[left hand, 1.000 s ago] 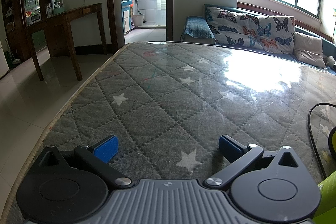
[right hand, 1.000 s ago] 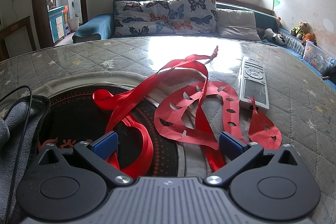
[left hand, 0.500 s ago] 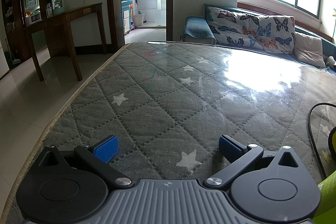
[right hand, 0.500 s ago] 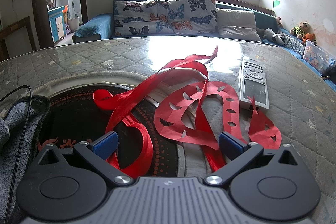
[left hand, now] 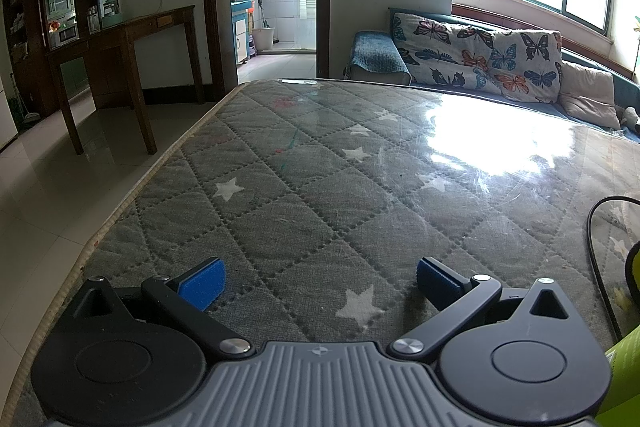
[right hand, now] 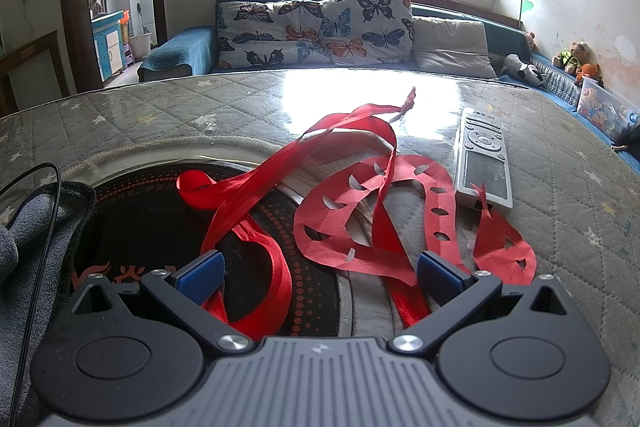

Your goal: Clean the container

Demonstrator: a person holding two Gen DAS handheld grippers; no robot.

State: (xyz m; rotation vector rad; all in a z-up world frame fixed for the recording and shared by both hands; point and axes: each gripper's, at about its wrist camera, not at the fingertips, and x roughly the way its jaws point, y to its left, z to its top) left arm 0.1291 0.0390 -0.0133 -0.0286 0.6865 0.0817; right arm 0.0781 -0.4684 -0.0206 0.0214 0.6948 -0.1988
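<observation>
A round black cooktop [right hand: 152, 219] with red dotted print and a metal rim is set into the quilted table. A red ribbon [right hand: 248, 203] lies looped across it, and a red paper cutout [right hand: 436, 195] sprawls over its right rim onto the table. My right gripper [right hand: 318, 275] hovers open just above the ribbon and cutout, holding nothing. A grey cloth [right hand: 36, 227] lies at the cooktop's left edge. My left gripper [left hand: 318, 281] stands open over bare quilted table [left hand: 320, 187] covered with clear sheet.
A grey remote control [right hand: 482, 159] lies right of the cutout. A black cable [right hand: 48, 211] crosses the cloth, and a black cable [left hand: 596, 247] shows at the left view's right edge. A sofa [right hand: 320, 31] stands behind the table, a wooden desk [left hand: 132, 39] to the left.
</observation>
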